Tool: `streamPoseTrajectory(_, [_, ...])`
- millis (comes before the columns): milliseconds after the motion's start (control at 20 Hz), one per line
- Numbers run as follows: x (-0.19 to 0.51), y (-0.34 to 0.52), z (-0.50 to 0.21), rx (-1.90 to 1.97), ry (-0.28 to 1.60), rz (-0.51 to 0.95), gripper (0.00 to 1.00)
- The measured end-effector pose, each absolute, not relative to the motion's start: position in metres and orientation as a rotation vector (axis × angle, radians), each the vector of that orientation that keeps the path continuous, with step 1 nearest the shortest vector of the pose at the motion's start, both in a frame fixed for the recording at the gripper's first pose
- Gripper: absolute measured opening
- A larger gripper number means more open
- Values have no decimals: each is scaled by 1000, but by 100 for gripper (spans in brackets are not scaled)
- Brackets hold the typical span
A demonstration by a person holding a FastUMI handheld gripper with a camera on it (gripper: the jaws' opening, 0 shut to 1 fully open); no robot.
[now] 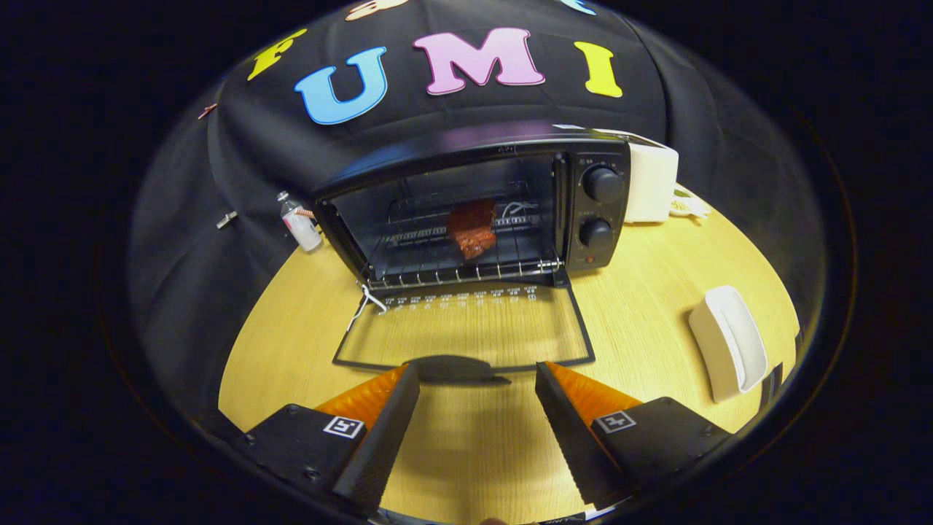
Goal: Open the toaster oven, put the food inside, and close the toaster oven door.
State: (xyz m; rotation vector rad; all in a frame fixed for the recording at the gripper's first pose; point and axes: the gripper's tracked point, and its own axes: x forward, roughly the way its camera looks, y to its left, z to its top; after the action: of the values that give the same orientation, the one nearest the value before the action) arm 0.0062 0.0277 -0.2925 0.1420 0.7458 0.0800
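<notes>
A black toaster oven [503, 157] stands on the wooden table beyond my fingers. Its glass door [466, 328] is folded down flat onto the table, with the dark handle [455, 368] at its near edge. A reddish-brown piece of food [472, 228] lies on the wire rack [466, 273] inside. My gripper [477, 375] is open, its two orange-backed fingers [386, 430] spread on either side of the door handle, just short of it. Nothing is between them.
A small white bottle [300, 224] stands left of the oven by the black cloth wall. A white appliance [651, 182] sits behind the oven's right side. A white dish [729, 350] lies on the table to the right.
</notes>
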Motion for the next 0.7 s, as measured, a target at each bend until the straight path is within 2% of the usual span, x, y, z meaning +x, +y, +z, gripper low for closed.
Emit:
streamPoseTrajectory(450, [-4,29,-349,80,857,0,99])
streamPoseTrajectory(700, [9,35,-362,63,840,-39,99])
